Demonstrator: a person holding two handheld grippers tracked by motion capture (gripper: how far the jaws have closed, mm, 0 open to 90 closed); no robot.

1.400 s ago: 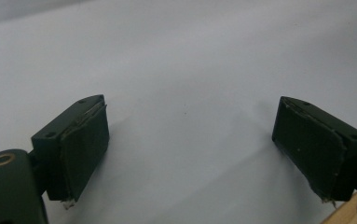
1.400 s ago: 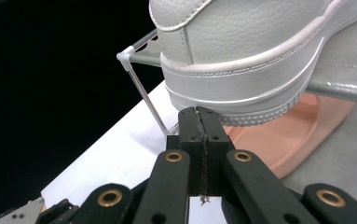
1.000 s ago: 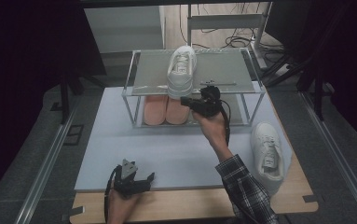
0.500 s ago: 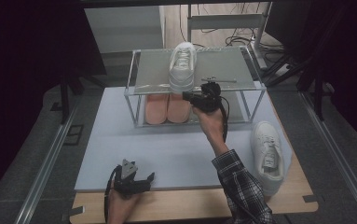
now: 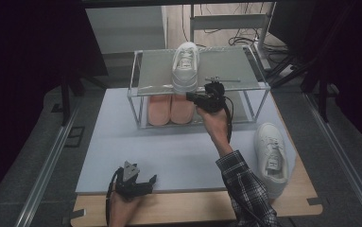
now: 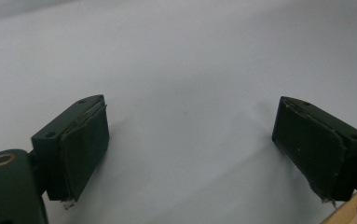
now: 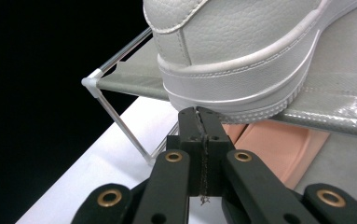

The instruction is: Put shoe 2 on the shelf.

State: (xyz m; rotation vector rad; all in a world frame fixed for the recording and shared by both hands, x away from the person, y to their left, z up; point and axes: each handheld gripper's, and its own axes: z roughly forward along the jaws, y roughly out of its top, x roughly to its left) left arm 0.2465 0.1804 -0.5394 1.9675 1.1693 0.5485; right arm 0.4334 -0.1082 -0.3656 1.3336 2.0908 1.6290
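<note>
A white sneaker (image 5: 185, 66) stands on the top shelf of a metal-framed rack (image 5: 226, 66), heel toward me. My right gripper (image 5: 191, 96) is shut and empty, its tip just under and against the sneaker's heel (image 7: 232, 70) at the shelf's front edge. A second white sneaker (image 5: 271, 158) lies on the table at the right. A pair of pink shoes (image 5: 170, 109) sits on the rack's lower level. My left gripper (image 5: 135, 182) rests open near the table's front edge, its fingers (image 6: 80, 144) wide apart over the bare white mat (image 6: 190, 70).
The white mat (image 5: 178, 151) covers a wooden table (image 5: 292, 198). Dark floor with metal rails (image 5: 46, 165) flanks both sides. Cables and a desk frame (image 5: 235, 28) lie behind the rack.
The right gripper has shifted slightly left along the shelf's front edge, staying at the sneaker's heel. The left gripper has not moved.
</note>
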